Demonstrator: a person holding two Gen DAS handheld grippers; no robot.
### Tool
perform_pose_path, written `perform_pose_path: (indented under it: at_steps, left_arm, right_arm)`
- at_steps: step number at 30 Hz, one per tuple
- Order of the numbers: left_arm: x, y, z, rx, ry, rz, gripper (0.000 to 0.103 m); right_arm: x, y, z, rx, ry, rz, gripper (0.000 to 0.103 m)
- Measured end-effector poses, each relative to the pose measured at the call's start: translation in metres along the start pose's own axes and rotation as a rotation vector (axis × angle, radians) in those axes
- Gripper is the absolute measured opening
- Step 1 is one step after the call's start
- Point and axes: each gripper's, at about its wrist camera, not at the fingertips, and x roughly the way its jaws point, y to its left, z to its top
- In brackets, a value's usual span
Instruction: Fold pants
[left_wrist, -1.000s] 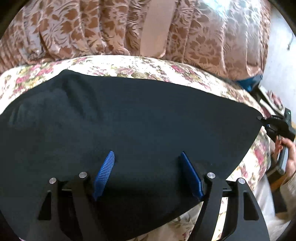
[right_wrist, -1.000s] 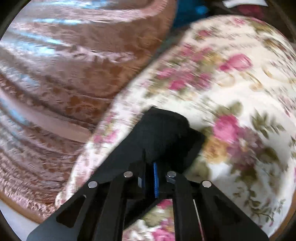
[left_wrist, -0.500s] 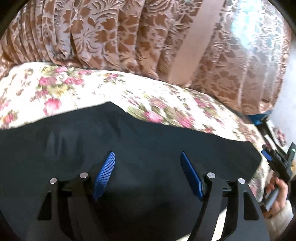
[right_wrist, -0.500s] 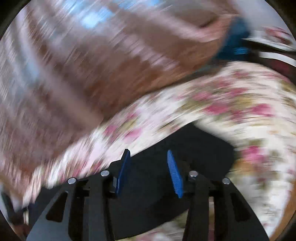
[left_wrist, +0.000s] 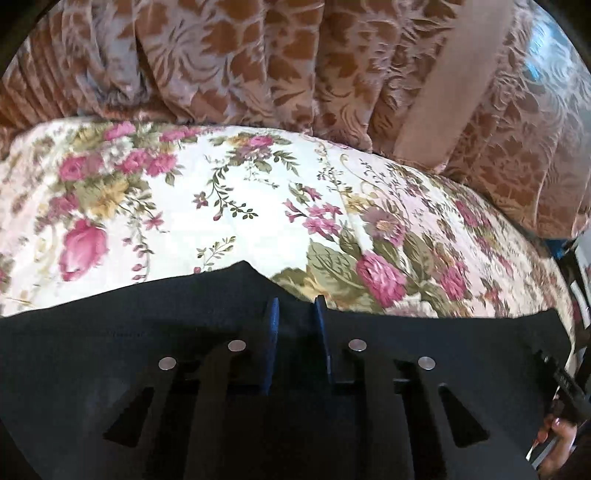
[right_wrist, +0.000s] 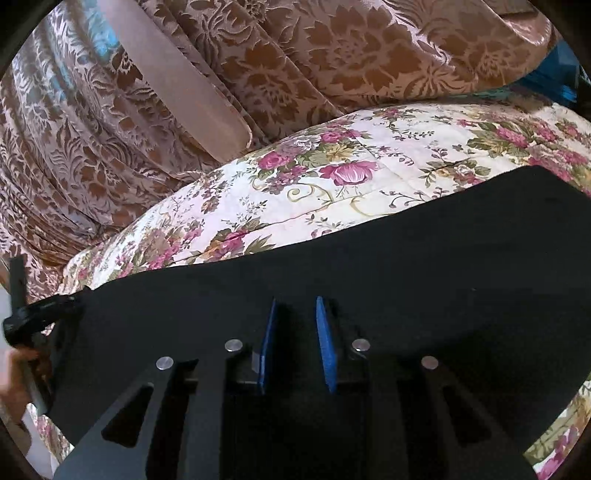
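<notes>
The black pants (left_wrist: 110, 332) lie flat on a floral bedspread (left_wrist: 240, 206) and fill the lower part of both views (right_wrist: 443, 277). My left gripper (left_wrist: 295, 306) sits low over the pants' far edge, its blue pads a narrow gap apart with a little black cloth between them. My right gripper (right_wrist: 294, 306) sits over the pants' middle, its blue pads also a narrow gap apart, with the cloth below them. The right gripper shows at the pants' right corner in the left wrist view (left_wrist: 565, 384). The left one shows at the left corner in the right wrist view (right_wrist: 40, 314).
A brown floral curtain (left_wrist: 295, 62) hangs behind the bed, with a plain beige band (right_wrist: 192, 88). Something blue (right_wrist: 557, 81) lies at the bed's far corner. A hand (left_wrist: 557, 439) holds the other gripper's handle.
Both grippers have narrowed from wide open to a small gap. The left one has moved forward to the pants' far edge. The right one let go of the corner and swung over the cloth.
</notes>
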Motion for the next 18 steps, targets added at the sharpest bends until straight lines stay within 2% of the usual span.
perform_pose_path:
  at_steps: [9,12,13,14,15,16,18]
  left_arm:
    - [0.003,0.01,-0.005,-0.04,-0.062,-0.065,0.02]
    - [-0.008,0.008,-0.01,-0.045,-0.088,-0.071,0.023]
    - [-0.016,0.005,-0.015,-0.052,-0.091,-0.076,0.039]
    - [-0.021,0.003,-0.02,-0.055,-0.094,-0.081,0.058]
    - [-0.028,0.0,-0.026,-0.052,-0.11,-0.085,0.065]
    - [-0.038,-0.004,-0.034,-0.036,-0.142,-0.092,0.072]
    - [-0.052,-0.011,-0.049,0.001,-0.176,-0.089,0.072]
  right_arm:
    - [0.001,0.002,-0.001,-0.004,-0.005,0.009,0.023]
    - [-0.003,0.0,0.002,0.013,-0.001,0.047,0.031]
    - [-0.007,0.001,0.003,0.017,-0.004,0.048,0.034]
    - [-0.014,0.003,0.004,0.015,-0.022,0.053,0.048]
    - [-0.027,0.007,0.004,0.0,-0.067,0.059,0.061]
    - [-0.036,0.01,0.003,-0.016,-0.093,0.055,0.062]
    - [-0.053,0.01,0.003,-0.033,-0.122,0.038,0.062]
